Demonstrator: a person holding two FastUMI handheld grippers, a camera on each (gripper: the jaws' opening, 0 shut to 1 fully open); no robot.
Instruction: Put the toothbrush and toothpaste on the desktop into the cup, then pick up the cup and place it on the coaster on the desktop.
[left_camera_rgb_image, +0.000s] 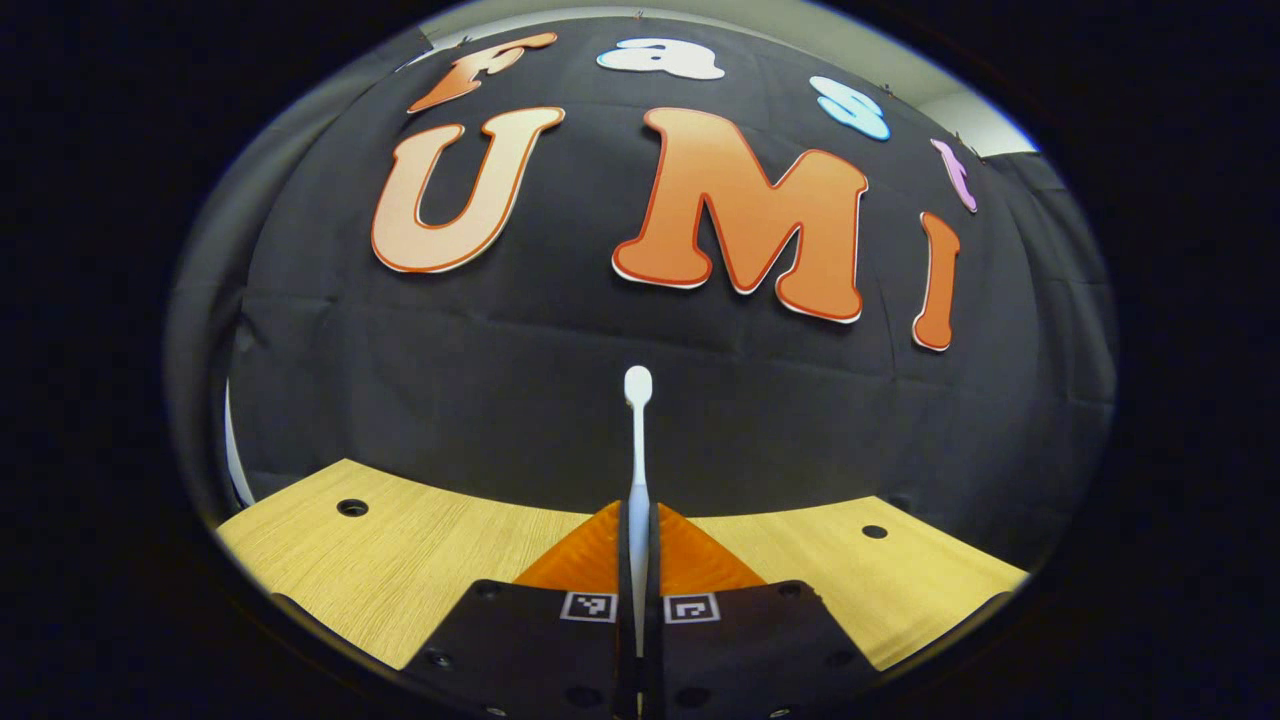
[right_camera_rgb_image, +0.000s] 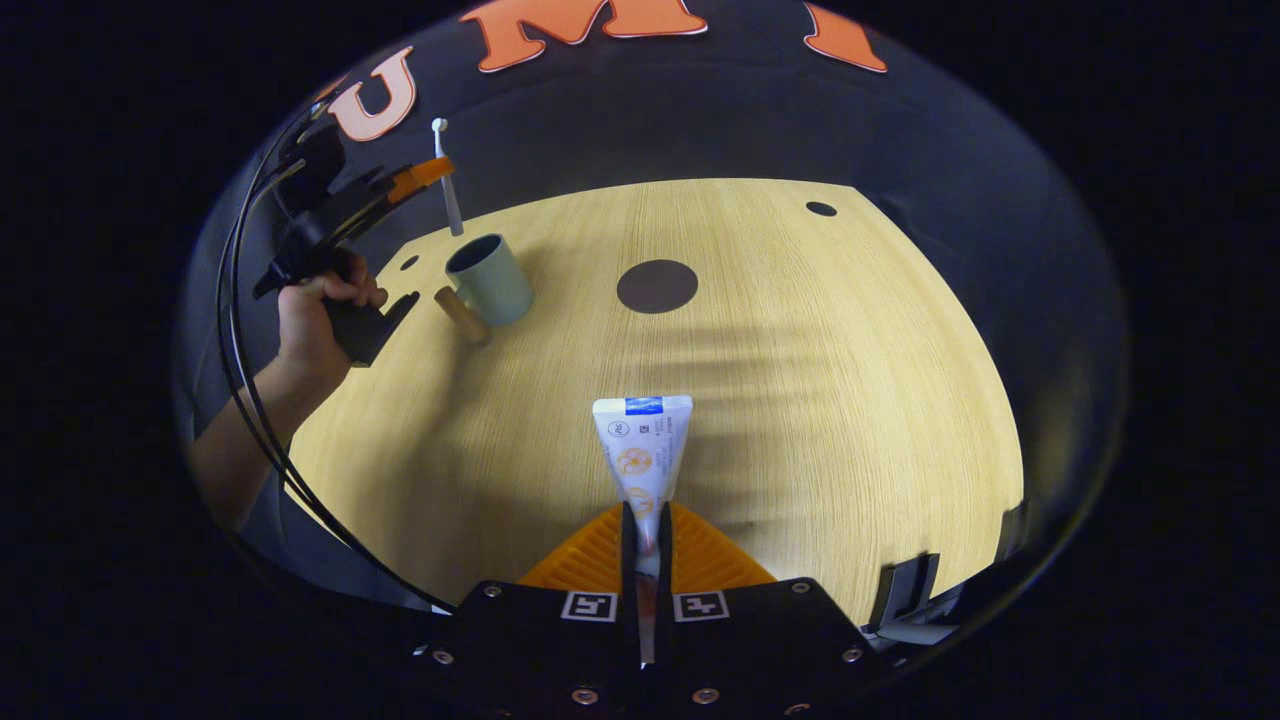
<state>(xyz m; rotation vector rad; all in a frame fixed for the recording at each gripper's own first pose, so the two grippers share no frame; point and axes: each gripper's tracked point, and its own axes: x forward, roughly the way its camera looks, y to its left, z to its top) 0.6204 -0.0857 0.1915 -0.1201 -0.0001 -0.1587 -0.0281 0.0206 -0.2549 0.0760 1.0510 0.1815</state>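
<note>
Right gripper view: right gripper jaws clamp the toothpaste tube over the bench, while left gripper jaws hold the toothbrush upright above the cup, seemingly ready for insertion.

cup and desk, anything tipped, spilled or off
Nothing stands out. The cup stands upright on the desk, the coaster lies flat, and each gripper holds its item cleanly: toothbrush in the left, toothpaste in the right.
</note>
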